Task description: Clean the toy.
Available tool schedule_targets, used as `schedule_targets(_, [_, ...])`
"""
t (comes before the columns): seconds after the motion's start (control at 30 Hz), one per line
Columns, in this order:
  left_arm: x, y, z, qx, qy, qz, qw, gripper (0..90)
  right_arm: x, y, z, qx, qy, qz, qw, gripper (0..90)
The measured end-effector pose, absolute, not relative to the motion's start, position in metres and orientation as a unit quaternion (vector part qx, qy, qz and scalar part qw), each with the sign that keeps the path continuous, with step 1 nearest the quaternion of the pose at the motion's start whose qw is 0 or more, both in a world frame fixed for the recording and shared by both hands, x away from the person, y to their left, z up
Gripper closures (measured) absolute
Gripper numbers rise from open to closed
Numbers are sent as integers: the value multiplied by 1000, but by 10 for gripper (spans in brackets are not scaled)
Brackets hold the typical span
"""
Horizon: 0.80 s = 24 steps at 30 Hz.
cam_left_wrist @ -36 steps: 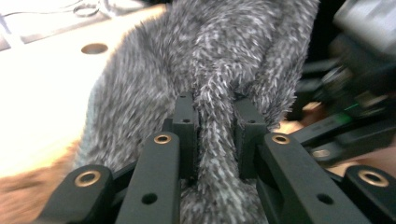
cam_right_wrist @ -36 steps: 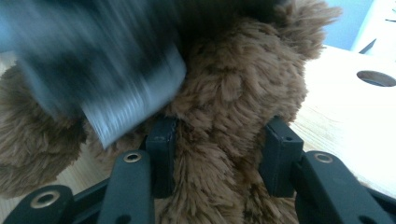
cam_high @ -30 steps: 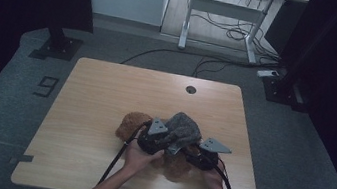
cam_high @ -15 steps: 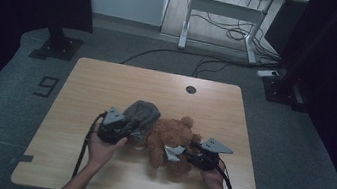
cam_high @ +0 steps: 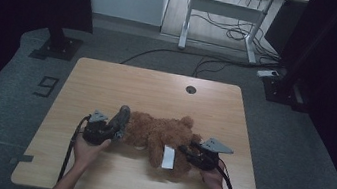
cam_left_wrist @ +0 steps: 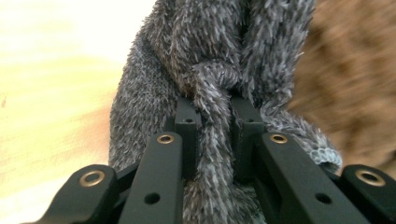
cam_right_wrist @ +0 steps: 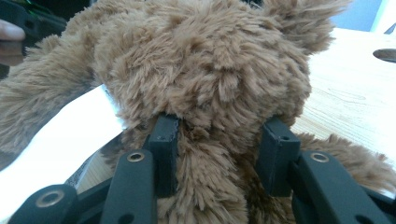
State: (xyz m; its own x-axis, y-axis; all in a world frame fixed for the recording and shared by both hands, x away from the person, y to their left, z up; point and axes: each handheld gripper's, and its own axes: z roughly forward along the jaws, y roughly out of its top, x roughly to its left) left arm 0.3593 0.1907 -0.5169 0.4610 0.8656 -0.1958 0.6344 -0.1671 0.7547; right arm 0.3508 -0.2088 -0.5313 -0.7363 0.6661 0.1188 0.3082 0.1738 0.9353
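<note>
A brown teddy bear lies on the wooden table, a white label hanging from its near side. At the bear's left end my left gripper is shut on a grey fuzzy cloth. In the left gripper view a twisted strand of that grey cloth is pinched between the jaws of the left gripper, with the brown fur of the bear just beyond. My right gripper holds the bear's right end. In the right gripper view, the right gripper is clamped on a thick fold of the bear.
A round cable hole sits near the table's far edge. Behind the table stand a desk frame and loose cables on the floor. A dark stand base is at the far left.
My left gripper has pulled the grey cloth off the top of the bear, leftward and down toward the table. The right gripper has stayed put on the bear.
</note>
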Motion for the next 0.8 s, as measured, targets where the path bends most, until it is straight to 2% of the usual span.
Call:
schedule_targets(0.07, [359, 192, -521, 749, 502, 137, 410, 762, 351, -210, -532, 327, 749, 554, 160, 561])
schedule_targets(0.13, [353, 192, -514, 737, 496, 158, 431, 775, 351, -210, -532, 327, 749, 554, 160, 561])
schedule_targets(0.27, [342, 181, -477, 736, 458, 187, 461, 783, 353, -212, -533, 335, 747, 552, 158, 561])
schedule_targets(0.37, [338, 168, -447, 740, 422, 186, 489, 787, 354, -213, -533, 335, 747, 553, 156, 560])
schedule_targets(0.57, [339, 117, -420, 758, 373, 165, 509, 789, 351, -208, -531, 322, 752, 551, 166, 560])
schedule_targets(0.8, [347, 49, -421, 788, 335, 129, 501, 788, 351, -208, -531, 321, 753, 551, 164, 558])
